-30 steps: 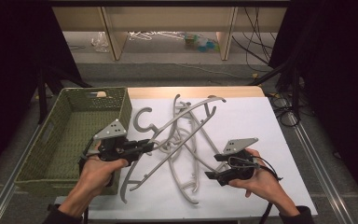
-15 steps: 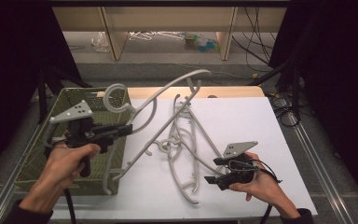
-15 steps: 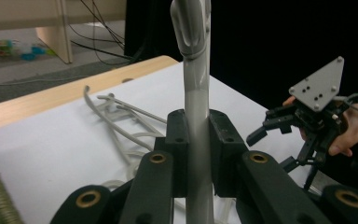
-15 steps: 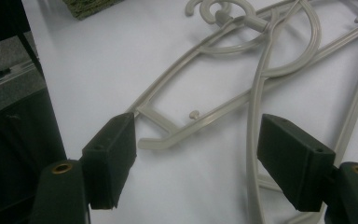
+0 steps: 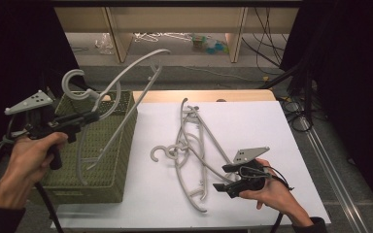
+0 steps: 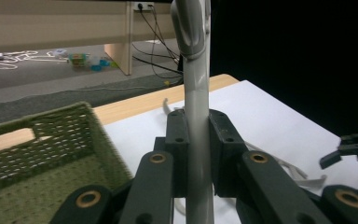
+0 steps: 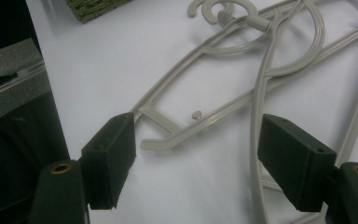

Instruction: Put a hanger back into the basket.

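Note:
A grey plastic hanger (image 5: 74, 72) hangs in the air above the green woven basket (image 5: 124, 145), its long arm reaching down into it. My left gripper (image 5: 91, 118) is shut on one bar of this hanger (image 6: 196, 84); in the left gripper view (image 6: 196, 128) both pads press on the bar. Several more grey hangers (image 5: 180, 145) lie tangled on the white sheet (image 5: 262, 121). My right gripper (image 5: 225, 177) rests low at their near right end, open. In the right gripper view (image 7: 200, 158) a hanger's end (image 7: 168, 135) lies on the sheet between the wide jaws, untouched.
The basket (image 6: 37, 154) stands at the table's left, beside the white sheet. A wooden table edge (image 5: 204, 94) runs behind the sheet. Cables (image 5: 291, 104) trail off the back right corner. Shelving and loose items (image 5: 209, 43) lie on the floor beyond.
My left gripper has carried one hanger up and to the left, from the pile to above the basket. The right gripper has stayed where it was.

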`<state>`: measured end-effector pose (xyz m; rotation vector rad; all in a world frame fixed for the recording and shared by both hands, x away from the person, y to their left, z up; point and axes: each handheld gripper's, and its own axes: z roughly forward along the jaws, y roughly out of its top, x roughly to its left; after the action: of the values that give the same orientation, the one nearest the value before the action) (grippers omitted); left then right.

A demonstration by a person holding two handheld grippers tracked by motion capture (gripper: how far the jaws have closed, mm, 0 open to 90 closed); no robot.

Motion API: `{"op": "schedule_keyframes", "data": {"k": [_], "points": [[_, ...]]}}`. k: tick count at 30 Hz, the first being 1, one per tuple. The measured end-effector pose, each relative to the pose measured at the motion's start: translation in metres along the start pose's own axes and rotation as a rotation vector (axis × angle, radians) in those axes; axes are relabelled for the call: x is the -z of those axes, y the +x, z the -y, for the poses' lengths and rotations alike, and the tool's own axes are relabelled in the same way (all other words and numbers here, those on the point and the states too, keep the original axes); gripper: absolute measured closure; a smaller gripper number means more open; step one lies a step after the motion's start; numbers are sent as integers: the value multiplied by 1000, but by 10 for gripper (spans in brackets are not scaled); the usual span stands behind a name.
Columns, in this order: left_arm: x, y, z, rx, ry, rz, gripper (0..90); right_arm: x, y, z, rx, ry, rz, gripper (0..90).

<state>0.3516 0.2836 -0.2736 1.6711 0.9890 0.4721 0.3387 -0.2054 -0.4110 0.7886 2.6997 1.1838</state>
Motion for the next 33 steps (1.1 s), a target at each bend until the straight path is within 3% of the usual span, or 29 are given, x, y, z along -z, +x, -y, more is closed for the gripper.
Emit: {"op": "schedule_keyframes", "data": {"k": [3, 11, 14, 16, 21, 23, 25, 33], "points": [[2, 10, 0, -26, -2, -34, 792, 0, 0, 1, -4, 5, 0, 286], [2, 42, 3, -3, 42, -48, 793, -1, -1, 1, -2, 6, -2, 286], [-1, 52, 7, -24, 70, -75, 793, -1, -1, 2, -1, 6, -1, 286], [-3, 60, 10, -11, 75, -91, 793, -1, -2, 2, -2, 6, 0, 286], [-3, 73, 16, -23, 88, -101, 793, -1, -2, 2, -8, 6, 0, 286], [-1, 79, 18, -37, 91, -107, 793, -1, -2, 2, -8, 5, 0, 287], [4, 88, 26, -21, 99, -133, 793, 0, -2, 3, -6, 4, 0, 287], [10, 105, 44, -11, 127, -165, 792, -1, -2, 3, -6, 8, -3, 287]]}}
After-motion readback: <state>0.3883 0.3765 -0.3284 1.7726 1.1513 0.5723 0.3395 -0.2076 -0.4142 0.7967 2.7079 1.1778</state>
